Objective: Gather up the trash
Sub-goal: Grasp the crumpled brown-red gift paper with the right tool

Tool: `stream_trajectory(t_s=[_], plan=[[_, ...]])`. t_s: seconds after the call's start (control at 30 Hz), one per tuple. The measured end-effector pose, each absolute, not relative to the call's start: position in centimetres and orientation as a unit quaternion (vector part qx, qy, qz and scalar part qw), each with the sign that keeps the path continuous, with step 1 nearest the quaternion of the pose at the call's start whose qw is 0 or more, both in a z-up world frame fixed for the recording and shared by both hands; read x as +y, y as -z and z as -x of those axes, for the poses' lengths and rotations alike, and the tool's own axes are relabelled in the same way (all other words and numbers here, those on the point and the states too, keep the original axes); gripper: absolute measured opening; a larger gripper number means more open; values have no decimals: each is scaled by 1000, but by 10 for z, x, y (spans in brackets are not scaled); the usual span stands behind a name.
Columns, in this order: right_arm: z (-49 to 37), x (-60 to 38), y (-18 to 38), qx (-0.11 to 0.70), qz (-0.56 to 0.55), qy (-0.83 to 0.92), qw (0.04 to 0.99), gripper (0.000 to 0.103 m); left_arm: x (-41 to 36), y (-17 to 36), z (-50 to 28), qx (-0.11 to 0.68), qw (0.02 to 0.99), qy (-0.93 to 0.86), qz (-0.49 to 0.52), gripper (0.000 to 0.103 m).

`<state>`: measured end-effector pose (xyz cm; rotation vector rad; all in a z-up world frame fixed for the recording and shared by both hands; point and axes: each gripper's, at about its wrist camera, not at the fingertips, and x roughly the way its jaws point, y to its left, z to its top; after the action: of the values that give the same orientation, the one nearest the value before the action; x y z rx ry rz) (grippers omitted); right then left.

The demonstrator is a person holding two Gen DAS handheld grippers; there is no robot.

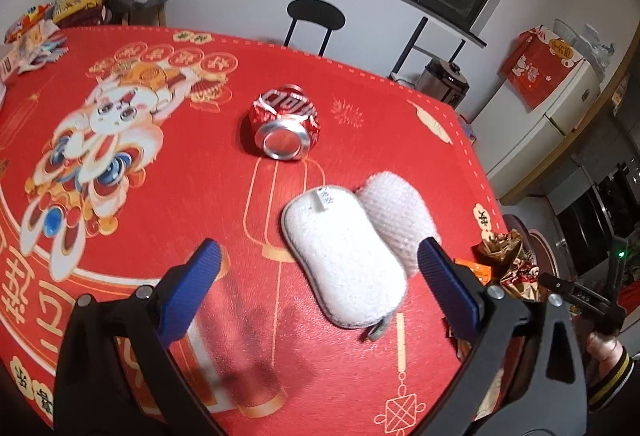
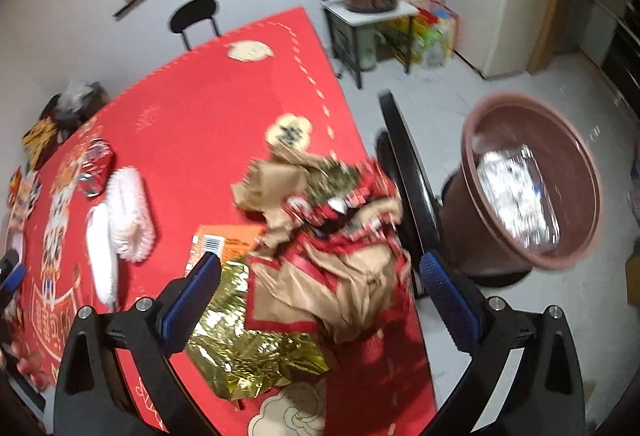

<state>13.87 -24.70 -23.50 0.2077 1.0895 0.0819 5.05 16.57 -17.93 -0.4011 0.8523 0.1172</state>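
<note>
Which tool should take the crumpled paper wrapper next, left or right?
Right. The right tool is open with the crumpled paper wrapper directly between its fingers, and the brown bin is just beyond the table edge. The left tool faces the white sponge.

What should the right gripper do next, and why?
Probably lower the right gripper and close on the crumpled brown paper: its jaws stand open on either side of it, holding nothing, and the brown bin waits just past the table edge.
</note>
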Motion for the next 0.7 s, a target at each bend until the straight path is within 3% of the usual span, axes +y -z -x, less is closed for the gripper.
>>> stream_trajectory(t_s=[0.23,0.47,0.63,0.7], plan=[[-141,-249,255,527,-115,21,842,97,170,194,-57,427,882,-41,196,97],[-145,-248,272,536,-124,66,832,90,176,198,-60,433,880,-35,191,97],[-143,-243,280,551,-160,46,818,64,180,201,-57,437,877,-35,195,97],[-141,-242,276,545,-166,39,821,60,182,202,-55,436,877,-35,198,97]])
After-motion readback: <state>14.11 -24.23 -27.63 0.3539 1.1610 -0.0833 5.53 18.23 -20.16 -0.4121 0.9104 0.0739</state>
